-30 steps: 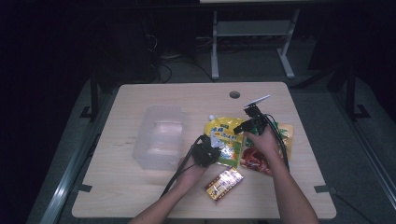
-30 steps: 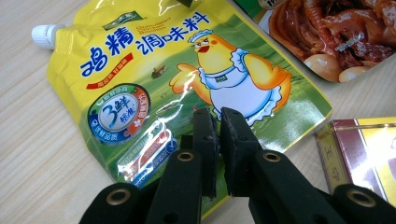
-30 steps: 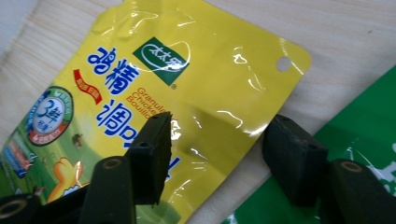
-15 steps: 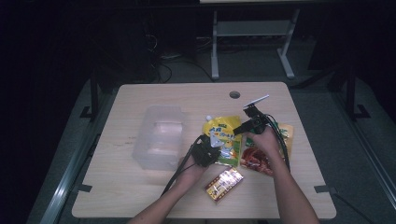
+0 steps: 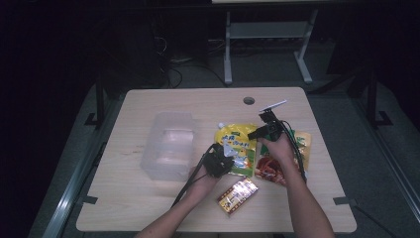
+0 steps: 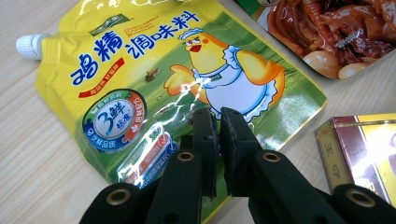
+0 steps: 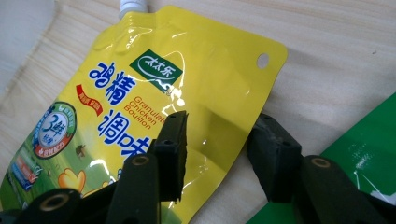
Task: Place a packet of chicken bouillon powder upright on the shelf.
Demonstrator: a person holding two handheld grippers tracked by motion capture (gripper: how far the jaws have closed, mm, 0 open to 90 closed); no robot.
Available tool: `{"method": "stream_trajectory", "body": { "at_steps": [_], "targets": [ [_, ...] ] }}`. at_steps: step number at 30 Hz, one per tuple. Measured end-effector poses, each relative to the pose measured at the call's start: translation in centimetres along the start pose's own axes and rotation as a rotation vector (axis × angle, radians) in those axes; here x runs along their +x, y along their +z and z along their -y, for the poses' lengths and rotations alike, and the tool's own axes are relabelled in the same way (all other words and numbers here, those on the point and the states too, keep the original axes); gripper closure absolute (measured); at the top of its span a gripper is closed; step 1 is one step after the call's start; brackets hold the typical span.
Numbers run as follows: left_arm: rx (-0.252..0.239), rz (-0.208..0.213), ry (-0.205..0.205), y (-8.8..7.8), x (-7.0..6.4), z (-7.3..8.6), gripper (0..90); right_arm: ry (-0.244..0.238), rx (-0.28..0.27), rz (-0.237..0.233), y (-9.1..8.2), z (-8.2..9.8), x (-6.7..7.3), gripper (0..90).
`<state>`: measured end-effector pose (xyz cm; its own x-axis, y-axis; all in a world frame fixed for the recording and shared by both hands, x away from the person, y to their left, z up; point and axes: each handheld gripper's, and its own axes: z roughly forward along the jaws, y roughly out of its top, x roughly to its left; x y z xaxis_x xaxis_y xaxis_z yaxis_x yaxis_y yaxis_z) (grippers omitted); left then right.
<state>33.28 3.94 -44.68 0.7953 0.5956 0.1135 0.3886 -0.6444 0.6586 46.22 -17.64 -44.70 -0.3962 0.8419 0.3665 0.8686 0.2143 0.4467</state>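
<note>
The left gripper (image 6: 217,122) is closed down to a thin slit, its two black jaws almost meeting over the lower edge of the yellow pouch (image 6: 154,88). Whether a fold of the foil sits pinched in that slit cannot be told. The pouch lies flat on the counter (image 6: 32,154), spreading up and away from this gripper, with its white cap (image 6: 29,45) at the far left corner. To the right of the jaws sits a dark red box (image 6: 362,154), and farther ahead on the right a packet of braised meat (image 6: 322,32).

The right gripper (image 7: 217,135) stands about half open and its jaws have just been opening. It straddles the pouch's (image 7: 154,107) side edge: one jaw rests over the yellow face, the other on the bare counter (image 7: 336,51) just beside it, neither pressing. A green packet (image 7: 369,158) lies just right of that outer jaw.

From above, the left gripper (image 5: 219,161) sits at the pouch's (image 5: 237,141) near left corner and the right gripper (image 5: 257,133) at its far right, with a clear plastic tub (image 5: 168,144) well off to the left.
</note>
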Motion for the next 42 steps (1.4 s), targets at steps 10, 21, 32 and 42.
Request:
{"method": "stream_trajectory", "body": {
  "at_steps": [10,21,32,42],
  "targets": [
    [0.002,0.010,0.003,0.0,0.1,0.0,84.5,-0.039,0.036,-0.083,0.0,0.0,0.2,67.3],
    [0.000,0.010,0.002,0.1,0.1,0.0,84.5,-0.015,0.044,-0.044,0.7,0.1,0.1,82.4],
    [-0.034,0.041,-0.067,-0.5,0.6,-0.2,74.5,-0.087,-0.030,-0.052,-1.4,-0.1,1.2,89.9],
    [-0.103,0.047,-0.159,-2.1,1.4,-0.4,49.9,-0.210,-0.168,-0.089,-6.9,0.7,3.5,89.9]
  ]
}}
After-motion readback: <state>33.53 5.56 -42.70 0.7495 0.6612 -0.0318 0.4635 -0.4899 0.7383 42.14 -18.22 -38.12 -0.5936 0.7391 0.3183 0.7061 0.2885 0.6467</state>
